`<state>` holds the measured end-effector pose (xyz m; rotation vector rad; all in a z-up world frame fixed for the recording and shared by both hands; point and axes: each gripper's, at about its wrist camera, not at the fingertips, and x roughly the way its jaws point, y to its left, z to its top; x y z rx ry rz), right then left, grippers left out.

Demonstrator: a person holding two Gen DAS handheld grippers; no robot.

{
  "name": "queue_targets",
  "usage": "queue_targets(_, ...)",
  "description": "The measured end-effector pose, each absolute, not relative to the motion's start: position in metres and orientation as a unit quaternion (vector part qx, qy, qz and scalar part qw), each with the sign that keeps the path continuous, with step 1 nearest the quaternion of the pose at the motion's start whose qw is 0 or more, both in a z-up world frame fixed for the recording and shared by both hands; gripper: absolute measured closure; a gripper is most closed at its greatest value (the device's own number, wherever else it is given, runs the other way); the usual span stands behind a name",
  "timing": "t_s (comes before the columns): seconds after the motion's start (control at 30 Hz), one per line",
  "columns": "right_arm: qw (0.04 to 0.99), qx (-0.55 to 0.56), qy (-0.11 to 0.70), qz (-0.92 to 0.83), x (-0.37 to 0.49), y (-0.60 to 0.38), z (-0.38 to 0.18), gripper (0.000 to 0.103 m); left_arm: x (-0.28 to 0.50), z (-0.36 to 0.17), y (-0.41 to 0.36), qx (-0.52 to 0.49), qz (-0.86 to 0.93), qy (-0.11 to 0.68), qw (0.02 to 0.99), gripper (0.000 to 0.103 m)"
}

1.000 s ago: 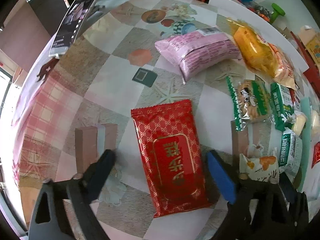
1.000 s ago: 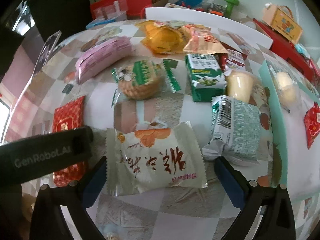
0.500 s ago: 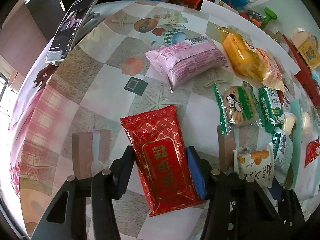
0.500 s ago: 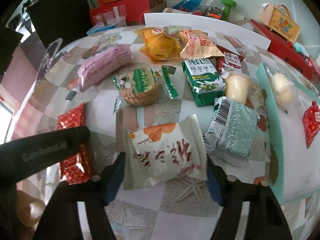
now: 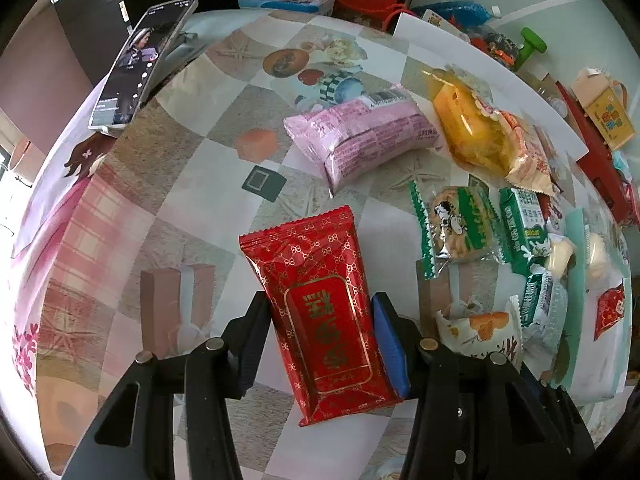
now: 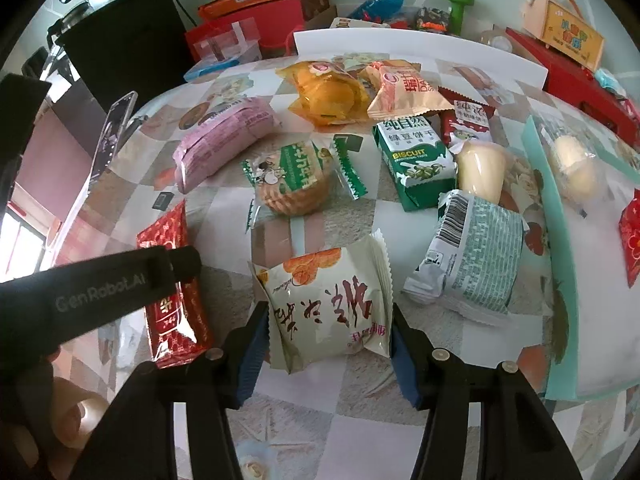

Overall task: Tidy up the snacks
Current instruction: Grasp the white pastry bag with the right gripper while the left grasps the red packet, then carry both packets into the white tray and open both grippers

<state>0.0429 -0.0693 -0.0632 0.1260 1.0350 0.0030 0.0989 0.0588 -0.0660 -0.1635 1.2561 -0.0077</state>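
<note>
A red foil snack packet (image 5: 304, 264) with gold print lies on the checked tablecloth (image 5: 192, 184). My left gripper (image 5: 320, 298) points down over it, its pads pressed on the packet's two long sides. In the right wrist view the same red packet (image 6: 168, 236) shows beside the left gripper's black housing (image 6: 100, 292). A white snack packet (image 6: 328, 304) with red characters lies just to its right. My right gripper (image 6: 328, 312) straddles it; its jaws are closing and both blue pads touch the packet's side edges. Both packets rest on the table.
Further back lie a pink packet (image 5: 360, 140), a yellow packet (image 5: 468, 128), a round green biscuit pack (image 6: 292, 176), a green biscuit bag (image 6: 416, 160) and a grey-green packet (image 6: 476, 256). A teal tray (image 6: 560, 240) sits at right, a phone (image 5: 140, 64) at far left. A hand (image 6: 72, 412) holds the left gripper.
Both grippers went from wide open to closed in on their packets, the left on the red one and the right on the white one. Both hands stayed about where they were.
</note>
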Motion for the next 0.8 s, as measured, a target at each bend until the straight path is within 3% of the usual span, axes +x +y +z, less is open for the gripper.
queue_targets(0.8,0.909,0.128,0.394,-0.051,0.000,-0.129,0.006,0.044,0.069,0.000,0.041,-0.084,-0.044,0.510,0.855,0.052)
